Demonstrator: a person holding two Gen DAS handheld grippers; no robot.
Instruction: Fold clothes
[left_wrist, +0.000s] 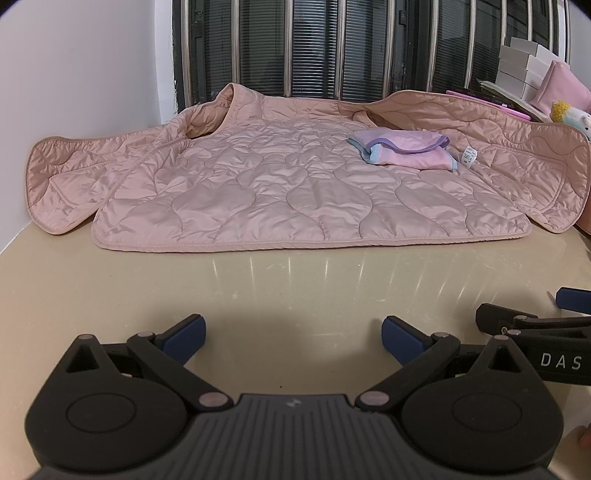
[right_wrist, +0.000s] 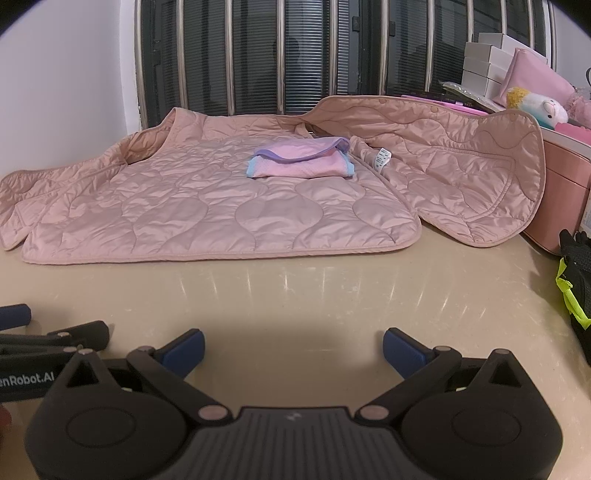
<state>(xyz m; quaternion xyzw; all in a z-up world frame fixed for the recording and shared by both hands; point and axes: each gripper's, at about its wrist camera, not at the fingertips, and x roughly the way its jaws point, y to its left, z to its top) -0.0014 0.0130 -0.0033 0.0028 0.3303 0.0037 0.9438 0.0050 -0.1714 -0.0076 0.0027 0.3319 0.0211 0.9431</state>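
1. The pink quilted vest lies opened flat on the beige tabletop, lining up, its hem edge nearest the cameras. Its left front panel is splayed out toward the white wall, curling a little at the outer edge. Judged from this, no fold of the vest has begun.
2. The left gripper hangs low over bare tabletop, well short of the hem, with its blue pads spread wide and nothing between them. A good first move would be to pinch the left panel at its outer hem corner and carry it inward over the back.
3. Before that fold, the small folded pink-and-purple cloth sitting on the vest's lining, right of centre near the care label, should probably be lifted off and set aside. Otherwise it would be wrapped inside and leave a lump.
4. The right gripper likewise hangs over the tabletop near the hem, pads apart and empty, just beside the left one. It is the closer one to the small cloth.
5. The right front panel drapes against a pink box. Grip its bound edge rather than slick quilting, and lift it clear of the box before swinging it inward.
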